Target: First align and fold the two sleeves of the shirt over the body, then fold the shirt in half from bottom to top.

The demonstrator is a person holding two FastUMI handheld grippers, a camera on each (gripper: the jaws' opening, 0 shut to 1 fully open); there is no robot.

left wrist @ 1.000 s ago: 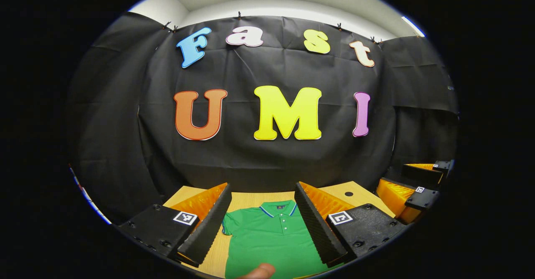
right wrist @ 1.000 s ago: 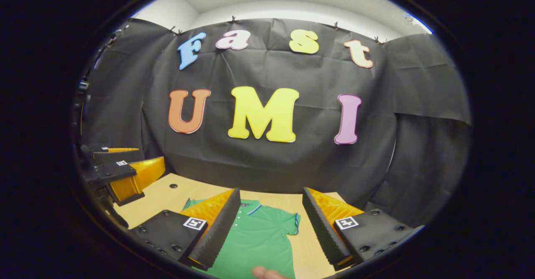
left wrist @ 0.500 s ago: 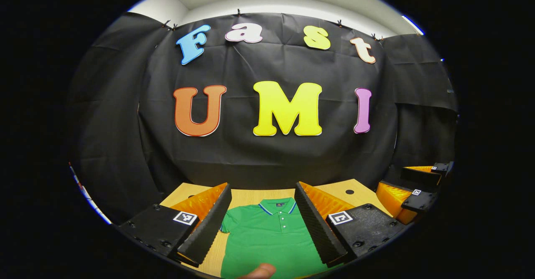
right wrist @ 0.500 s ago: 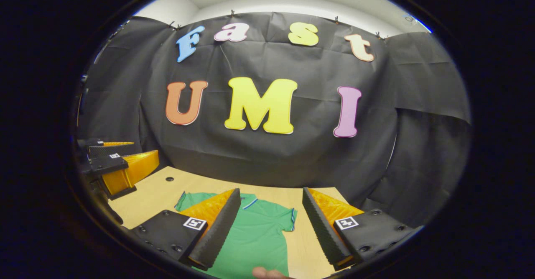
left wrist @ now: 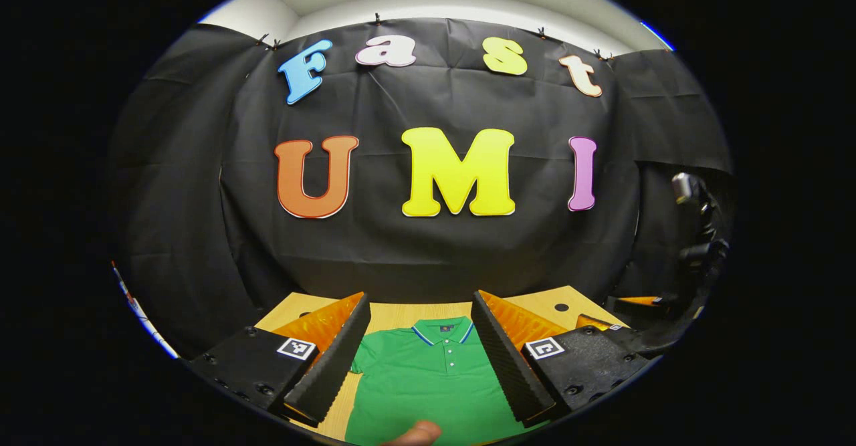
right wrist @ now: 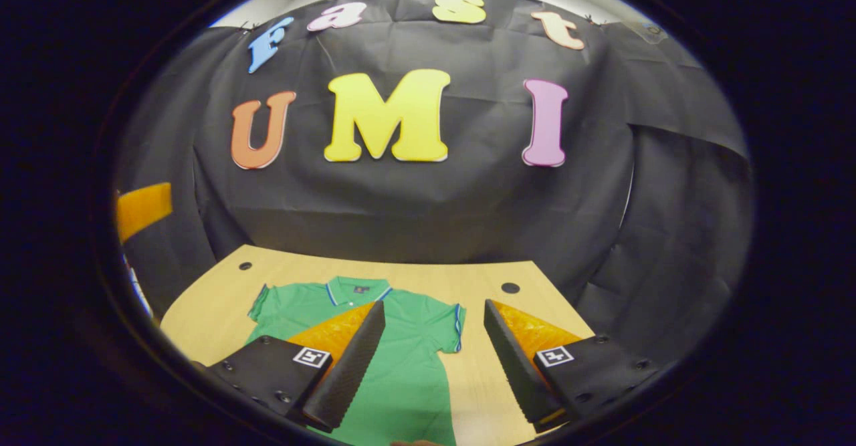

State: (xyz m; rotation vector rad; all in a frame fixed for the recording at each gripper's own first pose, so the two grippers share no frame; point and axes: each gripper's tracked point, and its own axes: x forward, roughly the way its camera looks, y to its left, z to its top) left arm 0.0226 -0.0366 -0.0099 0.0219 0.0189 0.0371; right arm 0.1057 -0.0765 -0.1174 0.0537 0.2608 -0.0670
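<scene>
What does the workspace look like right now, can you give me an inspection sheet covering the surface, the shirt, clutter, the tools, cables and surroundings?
Surface: light wooden table, with two small round holes near its far edge.
Job's things: green polo shirt lying flat, collar toward the wall, both short sleeves spread out, nothing folded yet.
Clutter: nothing seen.
Grippers: left tool open above the shirt's chest; right tool open, raised over the shirt's right side and the bare table; neither touches the cloth.
Cables: nothing seen.
Surroundings: black cloth wall behind the table, pale ceiling above it.
</scene>
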